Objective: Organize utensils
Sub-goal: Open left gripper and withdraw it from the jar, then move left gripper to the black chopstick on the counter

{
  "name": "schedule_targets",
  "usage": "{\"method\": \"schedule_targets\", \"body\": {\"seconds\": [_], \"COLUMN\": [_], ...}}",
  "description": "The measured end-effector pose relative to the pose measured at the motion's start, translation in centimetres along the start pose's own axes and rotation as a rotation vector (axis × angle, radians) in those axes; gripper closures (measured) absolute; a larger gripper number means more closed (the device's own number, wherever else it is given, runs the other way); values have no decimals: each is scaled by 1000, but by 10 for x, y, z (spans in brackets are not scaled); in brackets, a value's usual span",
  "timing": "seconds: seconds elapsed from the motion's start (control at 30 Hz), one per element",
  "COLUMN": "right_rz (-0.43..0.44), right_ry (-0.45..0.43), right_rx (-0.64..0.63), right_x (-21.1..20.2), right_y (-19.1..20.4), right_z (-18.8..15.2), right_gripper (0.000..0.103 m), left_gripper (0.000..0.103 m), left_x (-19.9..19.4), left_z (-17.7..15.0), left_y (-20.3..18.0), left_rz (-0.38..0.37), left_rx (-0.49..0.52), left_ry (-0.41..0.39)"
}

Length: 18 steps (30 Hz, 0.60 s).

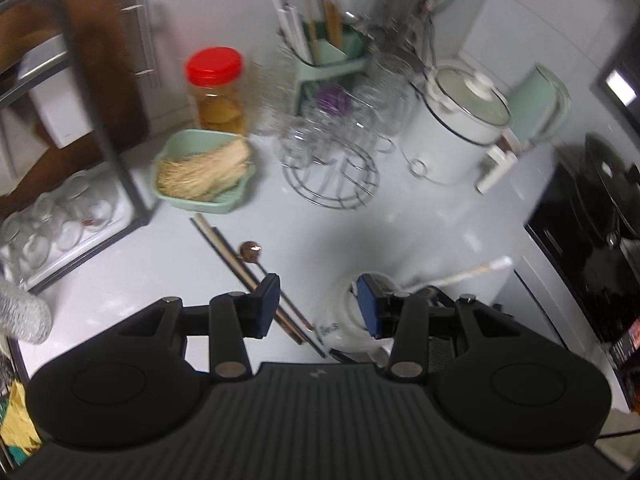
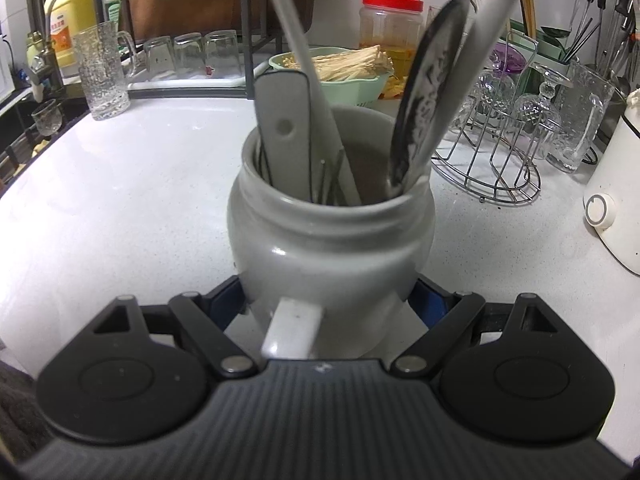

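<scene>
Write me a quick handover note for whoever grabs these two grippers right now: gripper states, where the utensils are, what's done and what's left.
Right gripper: shut on the white ceramic jar, steadying it on the counter.
Left gripper: open and empty, above the counter.
Done: a white spatula, a dark flat utensil and two white handles already stand in the jar.
Left: the chopsticks and a copper spoon lie loose on the counter just beyond the left gripper's fingers. Probably pick those up next and drop them into the jar while the right gripper keeps hold.
</scene>
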State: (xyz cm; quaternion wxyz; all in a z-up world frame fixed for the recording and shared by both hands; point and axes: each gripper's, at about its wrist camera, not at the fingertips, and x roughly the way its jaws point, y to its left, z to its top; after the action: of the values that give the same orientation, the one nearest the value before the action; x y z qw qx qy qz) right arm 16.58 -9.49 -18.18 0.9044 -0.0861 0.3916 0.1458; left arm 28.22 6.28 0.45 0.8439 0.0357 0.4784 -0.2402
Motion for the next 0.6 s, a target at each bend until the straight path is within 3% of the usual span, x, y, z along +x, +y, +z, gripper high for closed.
{"method": "schedule_targets", "body": {"seconds": [0.1,0.23,0.33,0.37,0.6], "right_rz": [-3,3,30,31,11], "right_ry": [2,-3,-7,-11,-72], "right_rx": [5,31,84,87,36], "right_x": [0,-1,-1,-1,-9], "right_y": [0,-2,-8,-8,2], "right_z": [0,2,3,3,6], "right_gripper": [13,13,9,0,0], "left_gripper": [54,53,41,36,17], "left_x": [-5,-11,-13,-13,-5], "left_z": [-13,-27,-39,-43,-70], "left_y": [13,31,40,43,59], "left_rz": [42,40,50,58,109], "left_rx": [-28,-96,-134,-141,-200], "left_ry": [-34,-70,-90,-95,-147]}}
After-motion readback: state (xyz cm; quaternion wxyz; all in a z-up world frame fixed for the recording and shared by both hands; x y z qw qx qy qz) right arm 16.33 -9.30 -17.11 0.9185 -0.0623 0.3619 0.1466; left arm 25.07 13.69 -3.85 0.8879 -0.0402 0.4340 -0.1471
